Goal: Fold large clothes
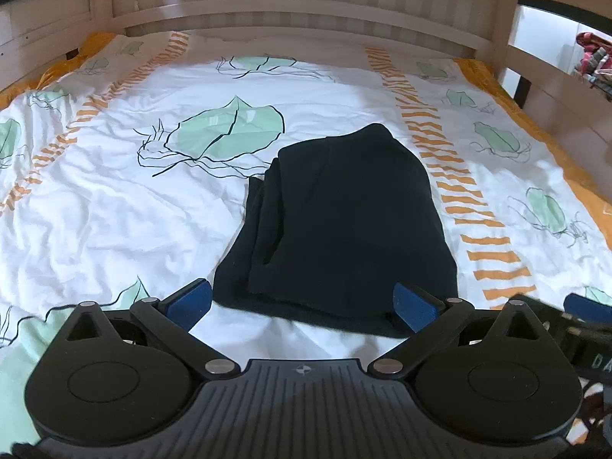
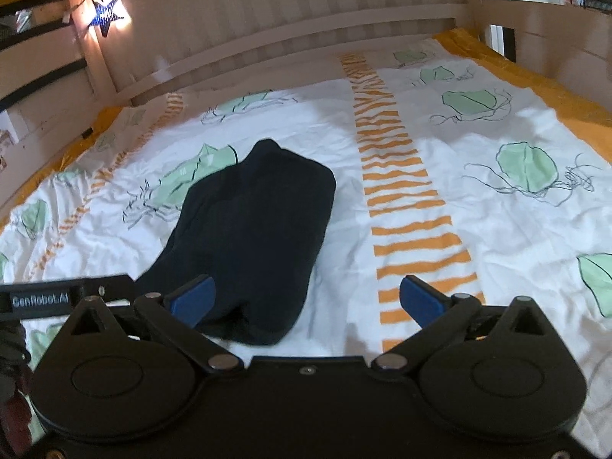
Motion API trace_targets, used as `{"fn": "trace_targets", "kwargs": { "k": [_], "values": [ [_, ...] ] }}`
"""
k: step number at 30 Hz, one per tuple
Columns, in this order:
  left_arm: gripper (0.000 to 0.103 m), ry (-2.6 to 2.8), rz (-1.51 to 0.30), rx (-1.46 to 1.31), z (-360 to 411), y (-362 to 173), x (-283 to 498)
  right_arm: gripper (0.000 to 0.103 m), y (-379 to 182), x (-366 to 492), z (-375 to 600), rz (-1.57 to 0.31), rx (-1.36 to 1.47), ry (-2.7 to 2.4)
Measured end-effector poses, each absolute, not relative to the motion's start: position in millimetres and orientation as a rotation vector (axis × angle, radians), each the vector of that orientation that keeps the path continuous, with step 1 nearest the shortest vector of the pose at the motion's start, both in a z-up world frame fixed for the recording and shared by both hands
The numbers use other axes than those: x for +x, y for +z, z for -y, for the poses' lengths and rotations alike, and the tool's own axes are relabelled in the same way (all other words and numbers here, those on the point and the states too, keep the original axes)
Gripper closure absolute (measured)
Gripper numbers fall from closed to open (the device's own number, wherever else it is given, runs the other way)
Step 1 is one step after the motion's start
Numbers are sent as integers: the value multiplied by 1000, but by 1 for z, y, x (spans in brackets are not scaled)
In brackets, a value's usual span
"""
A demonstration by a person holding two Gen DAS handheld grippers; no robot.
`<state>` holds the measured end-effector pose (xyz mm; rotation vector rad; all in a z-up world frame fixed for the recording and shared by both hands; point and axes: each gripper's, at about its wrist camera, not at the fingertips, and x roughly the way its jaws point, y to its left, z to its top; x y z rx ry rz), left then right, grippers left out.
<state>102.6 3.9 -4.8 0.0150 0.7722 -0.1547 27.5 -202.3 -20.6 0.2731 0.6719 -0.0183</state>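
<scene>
My left gripper [image 1: 302, 302] hangs spread wide and empty over the near edge of the dark folded garment [image 1: 344, 214] lying mid-bed on the leaf-print sheet [image 1: 95, 206], while my right gripper [image 2: 306, 300], likewise apart, sits just beside it, probably released for stacking.

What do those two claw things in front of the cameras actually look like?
Each is matte black plastic. The left gripper and the right gripper both have two round discs, jointed link arms with silver pivot pins, and flat blue finger pads. The left one has a ribbed centre plate with a small crosshair mark. White "GenRobot.AI" lettering shows on the neighbouring gripper's side.
</scene>
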Motion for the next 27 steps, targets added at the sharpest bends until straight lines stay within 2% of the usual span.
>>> {"fn": "trace_targets", "kwargs": {
  "k": [27],
  "values": [
    [0,-41,-779,61,-16,-3,72,1,-17,-5,183,-746,231,-18]
  ]
}}
